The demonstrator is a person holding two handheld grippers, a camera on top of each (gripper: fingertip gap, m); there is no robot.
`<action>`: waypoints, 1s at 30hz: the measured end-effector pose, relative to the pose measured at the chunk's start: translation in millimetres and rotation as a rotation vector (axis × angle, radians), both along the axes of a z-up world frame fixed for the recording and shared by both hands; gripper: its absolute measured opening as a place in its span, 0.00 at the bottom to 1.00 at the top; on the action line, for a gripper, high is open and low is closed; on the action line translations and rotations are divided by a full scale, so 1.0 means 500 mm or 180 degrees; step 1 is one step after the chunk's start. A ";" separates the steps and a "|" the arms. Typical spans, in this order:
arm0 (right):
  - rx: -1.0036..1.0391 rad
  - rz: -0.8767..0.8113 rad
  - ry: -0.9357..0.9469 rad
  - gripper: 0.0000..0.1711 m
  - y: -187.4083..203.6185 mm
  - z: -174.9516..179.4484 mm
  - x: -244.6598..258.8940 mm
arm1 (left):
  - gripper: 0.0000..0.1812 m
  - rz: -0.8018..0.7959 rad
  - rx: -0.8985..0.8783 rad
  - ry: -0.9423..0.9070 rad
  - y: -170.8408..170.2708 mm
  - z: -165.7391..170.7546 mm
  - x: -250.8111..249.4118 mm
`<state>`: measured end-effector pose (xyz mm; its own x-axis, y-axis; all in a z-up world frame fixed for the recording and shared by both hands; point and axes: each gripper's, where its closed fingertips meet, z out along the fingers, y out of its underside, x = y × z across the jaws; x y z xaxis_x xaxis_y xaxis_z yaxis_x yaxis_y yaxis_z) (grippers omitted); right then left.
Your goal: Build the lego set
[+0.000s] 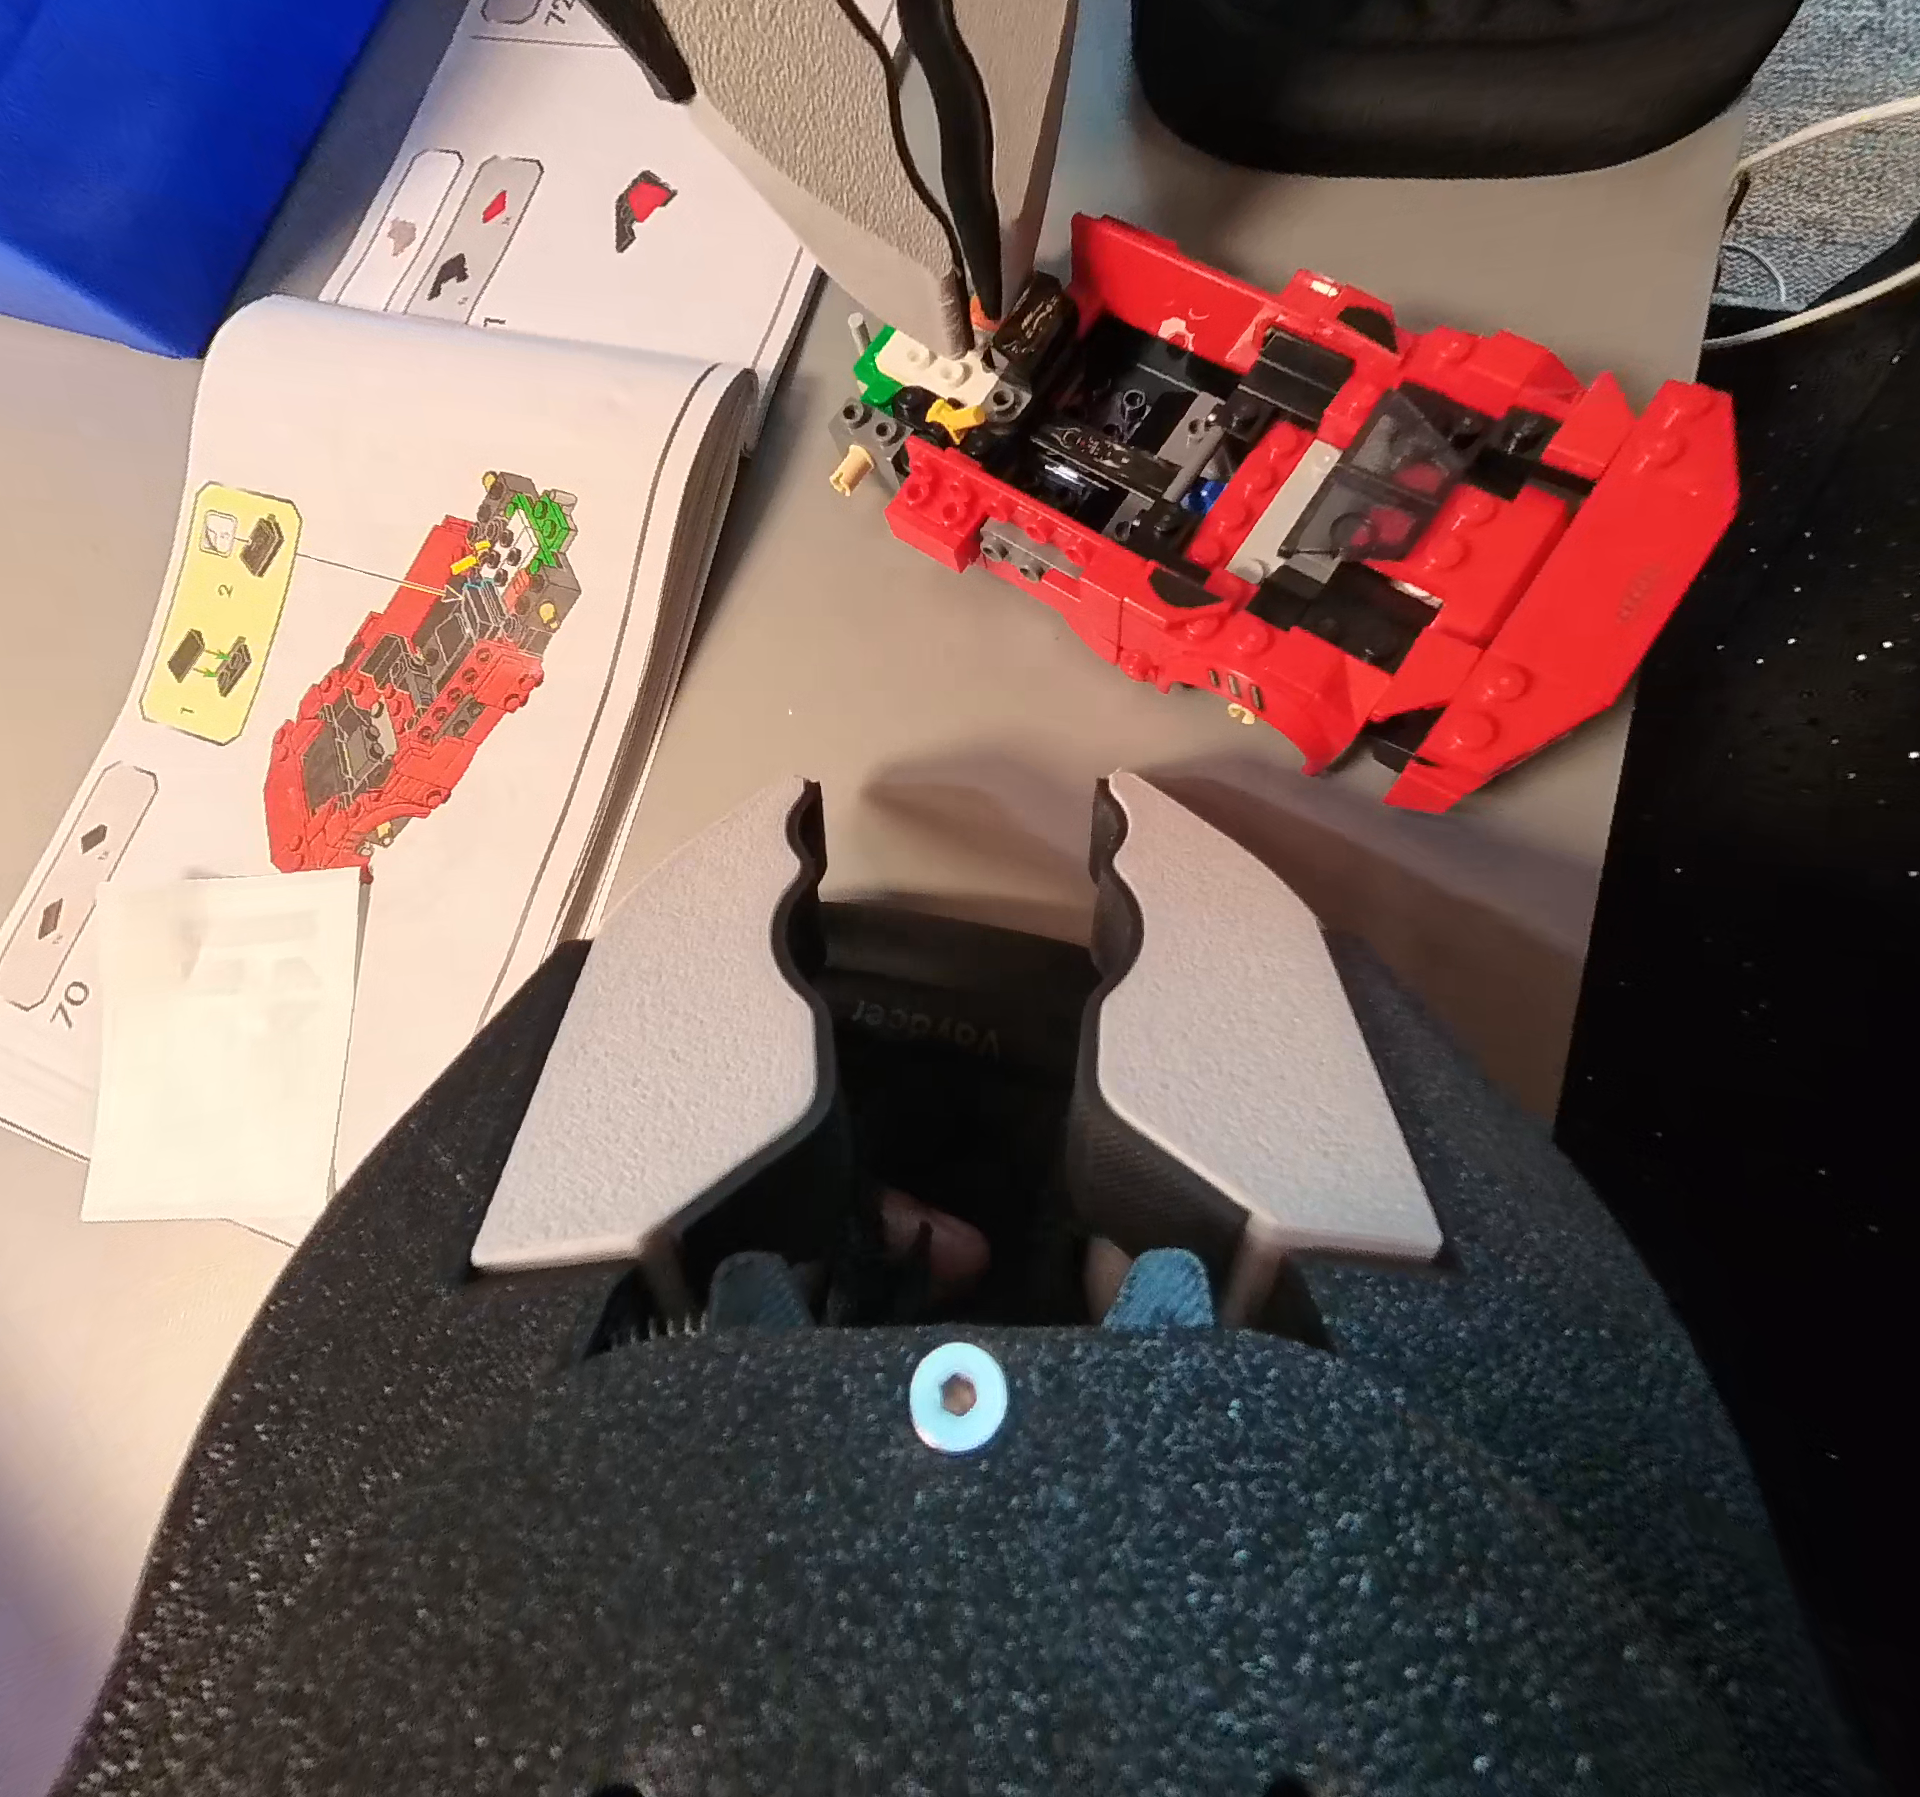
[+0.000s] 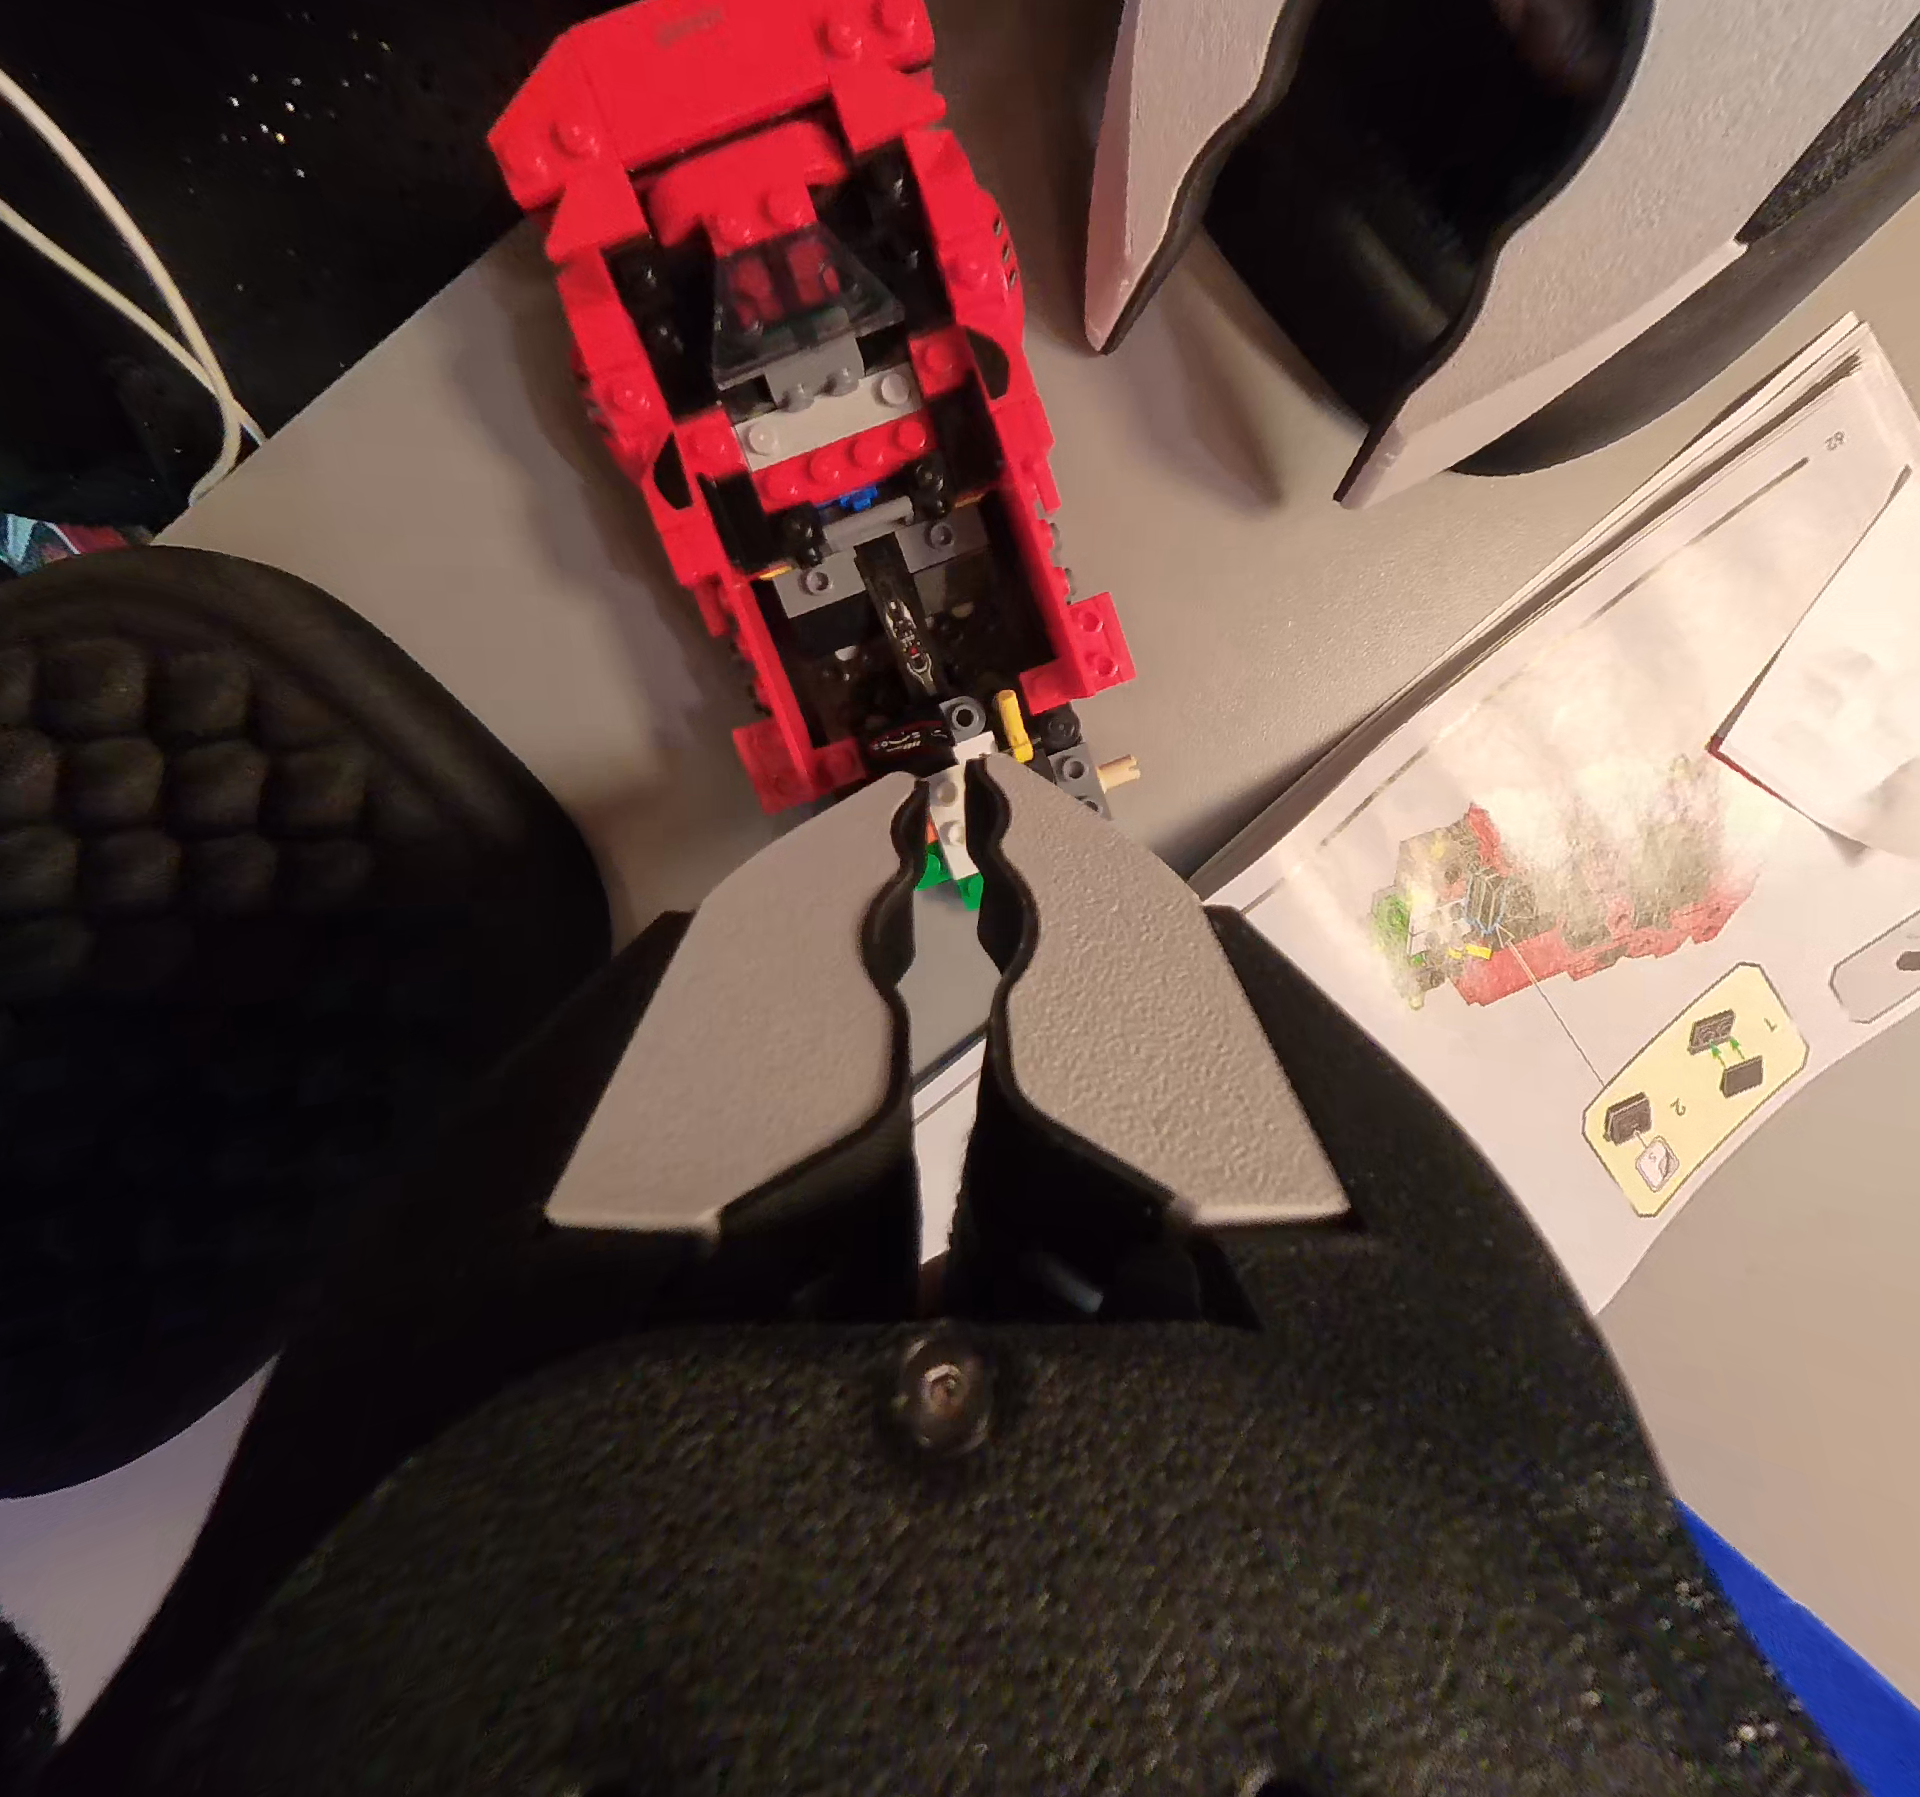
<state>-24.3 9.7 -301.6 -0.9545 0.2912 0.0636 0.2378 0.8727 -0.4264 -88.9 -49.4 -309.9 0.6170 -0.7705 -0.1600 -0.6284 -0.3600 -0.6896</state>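
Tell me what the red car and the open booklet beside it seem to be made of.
The red car: hard moulded plastic bricks, probably; glossy faces, round studs, sharp seams between pieces. The open booklet: thin printed paper, matte to slightly satin; many stacked page edges curl at the fold. Both lie on a smooth grey table.

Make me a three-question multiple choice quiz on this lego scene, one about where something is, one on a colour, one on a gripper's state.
1. Where does the instruction booklet lie relative to the lego car in the left wrist view?
A. left of it
B. under it
C. on top of it

2. What colour is most of the car's bodywork?
A. blue
B. red
C. yellow

3. How does the left gripper stand?
A. shut on the car
C. shut on the booklet
B. open, holding nothing

Answers: 1 A, the open pages sit on the table left of the car. 2 B, its outer panels are red. 3 B, its fingers stand apart over bare table.
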 end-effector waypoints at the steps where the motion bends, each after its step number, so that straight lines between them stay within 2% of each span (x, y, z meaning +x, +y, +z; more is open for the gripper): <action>1: -0.0002 0.0002 0.0001 0.04 0.000 0.000 0.000 | 0.27 0.0002 0.0000 -0.0001 0.000 0.000 0.000; 24: 0.0024 0.0086 -0.0100 0.00 0.002 -0.007 0.004 | 0.27 0.0015 0.0007 -0.0007 0.011 -0.002 -0.007; 30: -0.0150 -0.0040 -0.0115 0.00 -0.002 0.001 -0.002 | 0.27 0.0013 0.0012 -0.0006 0.017 -0.002 -0.014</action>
